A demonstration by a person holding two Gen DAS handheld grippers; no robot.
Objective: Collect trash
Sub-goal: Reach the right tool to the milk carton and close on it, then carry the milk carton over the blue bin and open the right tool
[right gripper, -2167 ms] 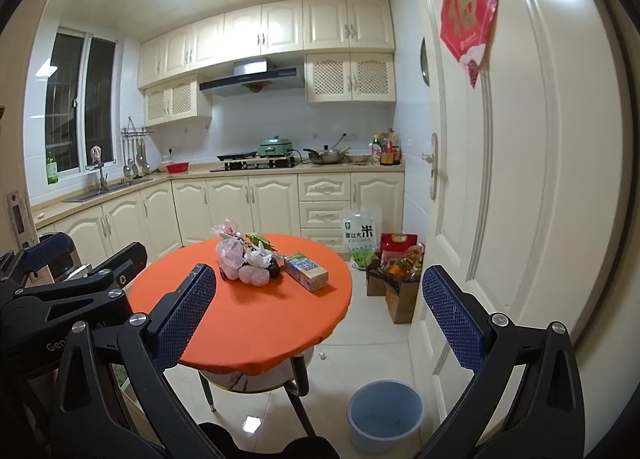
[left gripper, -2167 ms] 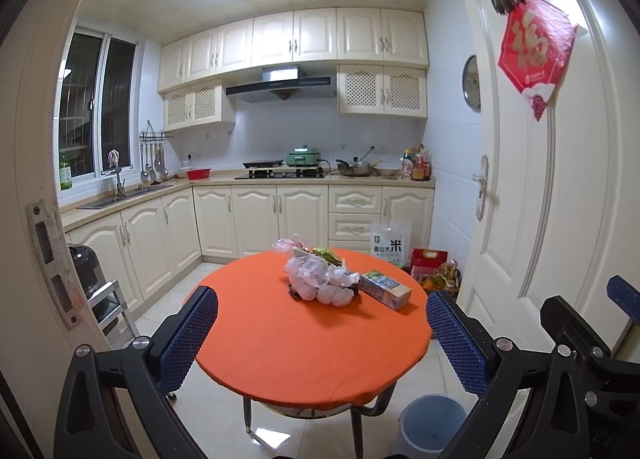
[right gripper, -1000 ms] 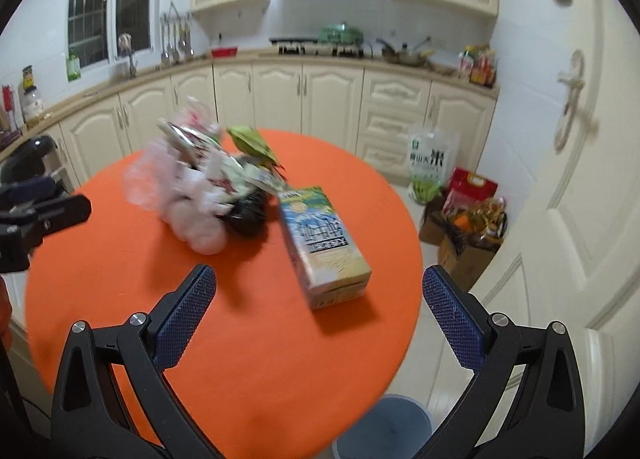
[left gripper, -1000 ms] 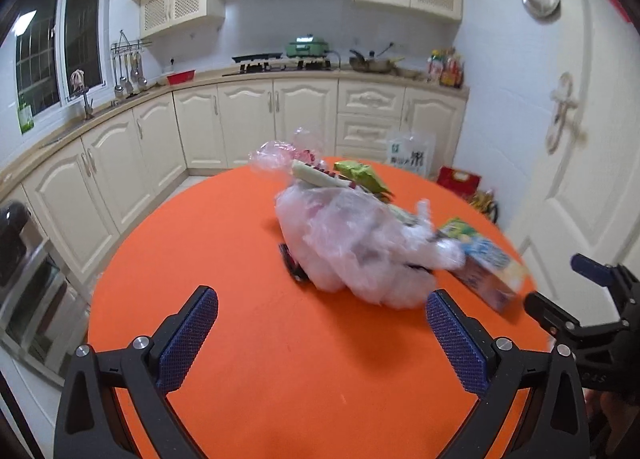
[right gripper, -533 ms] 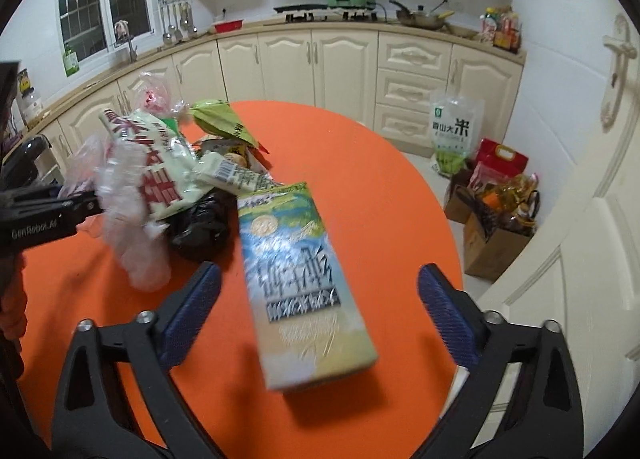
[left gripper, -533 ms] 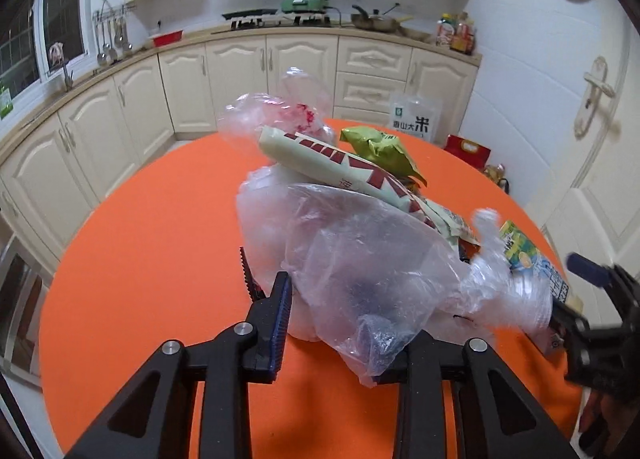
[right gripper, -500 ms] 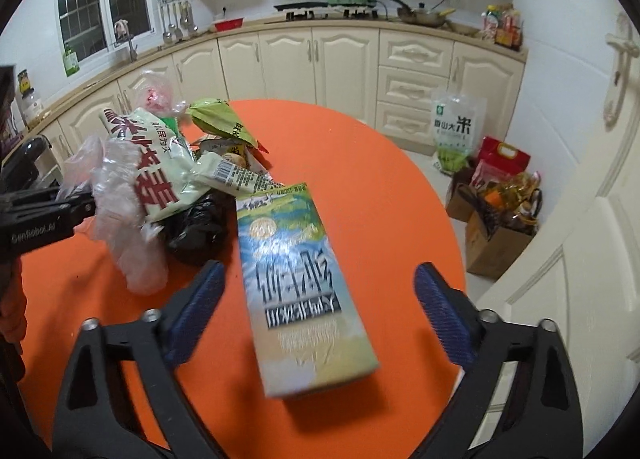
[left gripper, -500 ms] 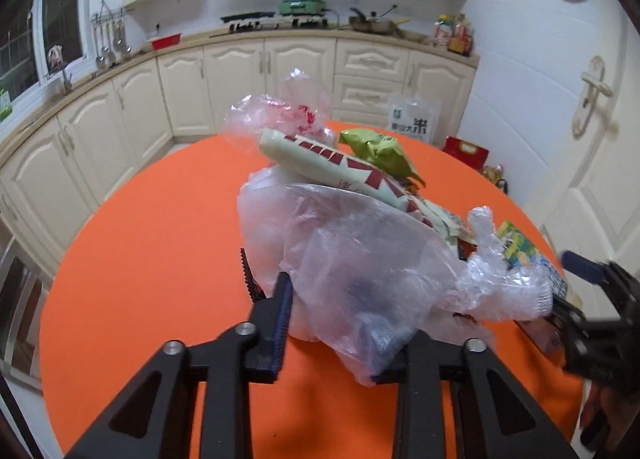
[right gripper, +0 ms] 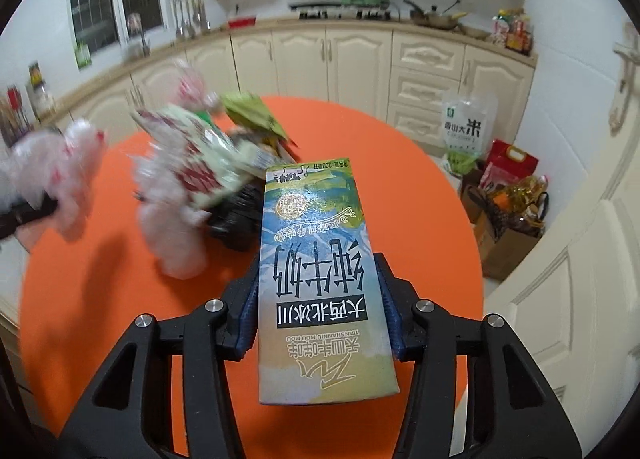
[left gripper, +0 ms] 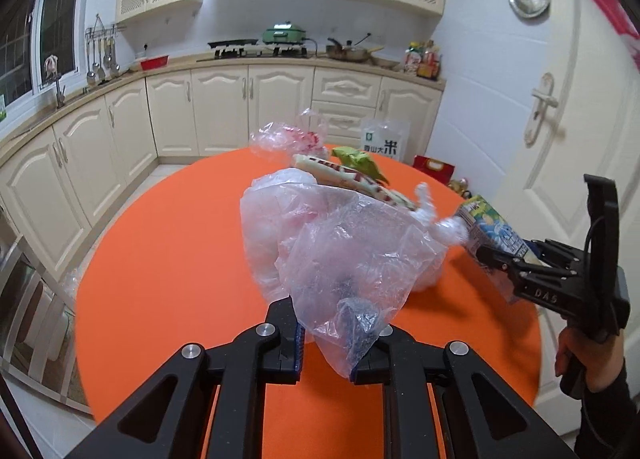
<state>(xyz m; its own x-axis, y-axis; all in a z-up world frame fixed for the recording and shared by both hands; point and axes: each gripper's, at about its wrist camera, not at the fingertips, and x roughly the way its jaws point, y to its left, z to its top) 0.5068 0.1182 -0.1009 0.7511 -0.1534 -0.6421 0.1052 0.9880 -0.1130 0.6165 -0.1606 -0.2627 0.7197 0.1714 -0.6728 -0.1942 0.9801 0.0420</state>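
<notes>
Round orange table (left gripper: 168, 259) is carrying the trash heap. Left gripper (left gripper: 325, 343) is pinching a clear plastic bag (left gripper: 352, 259) at the heap's near side. Right gripper (right gripper: 318, 311), jaws just closing, is clamping the milk carton (right gripper: 316, 267) by its sides.

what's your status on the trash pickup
Left gripper shut on plastic bag. Right gripper just closed on milk carton. Wrappers remain on table.

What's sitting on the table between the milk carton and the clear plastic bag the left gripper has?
In the right wrist view, a black crumpled bag and snack wrappers lie between the milk carton and the clear plastic bag.
</notes>
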